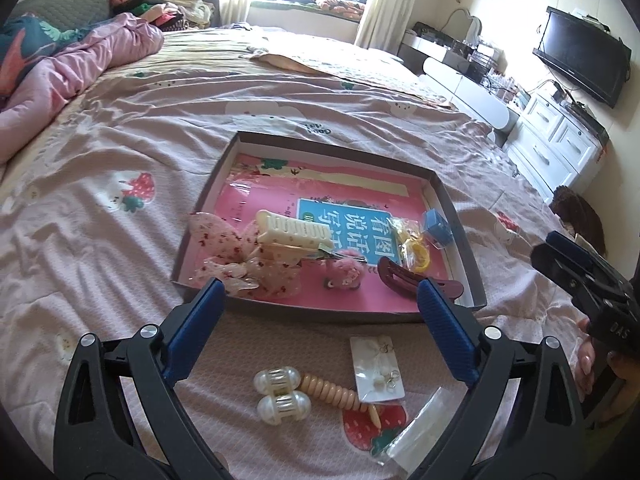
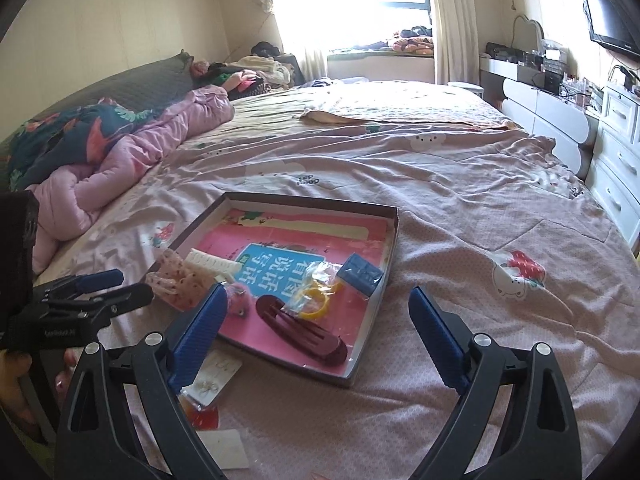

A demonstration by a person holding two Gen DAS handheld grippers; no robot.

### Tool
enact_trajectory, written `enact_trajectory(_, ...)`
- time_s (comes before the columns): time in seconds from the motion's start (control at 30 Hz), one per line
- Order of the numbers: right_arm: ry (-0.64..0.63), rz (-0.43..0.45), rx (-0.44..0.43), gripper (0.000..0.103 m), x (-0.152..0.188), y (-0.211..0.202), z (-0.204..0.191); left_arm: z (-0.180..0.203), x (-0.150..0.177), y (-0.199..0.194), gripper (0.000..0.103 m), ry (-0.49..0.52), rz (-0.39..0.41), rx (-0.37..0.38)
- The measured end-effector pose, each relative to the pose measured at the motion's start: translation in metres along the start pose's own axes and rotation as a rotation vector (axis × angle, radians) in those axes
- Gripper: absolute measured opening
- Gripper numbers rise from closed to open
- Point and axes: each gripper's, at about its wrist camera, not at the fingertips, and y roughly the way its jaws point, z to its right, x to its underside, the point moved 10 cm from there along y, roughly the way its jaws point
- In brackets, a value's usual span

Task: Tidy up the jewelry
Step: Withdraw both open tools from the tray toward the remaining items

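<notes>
A shallow cardboard tray (image 1: pixel 452 196) (image 2: pixel 394 232) lies on the bed. In it are a cream hair claw (image 1: pixel 294 232), a floral bow (image 1: pixel 228 248), a pink fuzzy clip (image 1: pixel 346 274), a maroon hair clip (image 1: pixel 404 278) (image 2: pixel 304 330), a yellow bangle in a bag (image 1: pixel 416 252) (image 2: pixel 316 300) and a blue box (image 1: pixel 438 226) (image 2: pixel 362 274). My left gripper (image 1: pixel 320 300) is open and empty above the tray's near edge. On the sheet under it lie a pearl clip (image 1: pixel 282 394), a beaded wooden clip (image 1: pixel 334 394) and an earring card (image 1: pixel 378 366). My right gripper (image 2: pixel 316 308) is open and empty over the tray's near corner.
A small clear bag (image 1: pixel 420 428) lies near the earring card. A pink quilt (image 2: pixel 132 152) is bunched at the left of the bed. White drawers (image 1: pixel 556 148) and a TV (image 1: pixel 584 56) stand at the right. The bed sheet (image 2: pixel 460 184) spreads wide beyond the tray.
</notes>
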Motion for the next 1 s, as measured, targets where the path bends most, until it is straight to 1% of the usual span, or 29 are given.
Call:
enact_trajectory(0.13, -0.017, 0.010, -0.011, 0.089, 0.003, -0.011, -0.007, -0.007, -0.001, -0.010, 0.088, -0.013, 0.018, -0.006)
enact_trajectory(0.2, -0.024, 0.013, -0.016, 0.089, 0.004, -0.016, -0.010, -0.011, -0.003, -0.018, 0.088, -0.031, 0.041, -0.003)
enact_trajectory(0.37, -0.049, 0.017, -0.027, 0.089, 0.009, -0.024, -0.022, -0.017, 0.000, -0.028, 0.088, -0.038, 0.053, -0.015)
enact_trajectory(1.0, -0.128, 0.004, -0.068, 0.090, 0.033, -0.033, -0.058, -0.038, 0.030, -0.045, 0.088, -0.039, 0.044, -0.076)
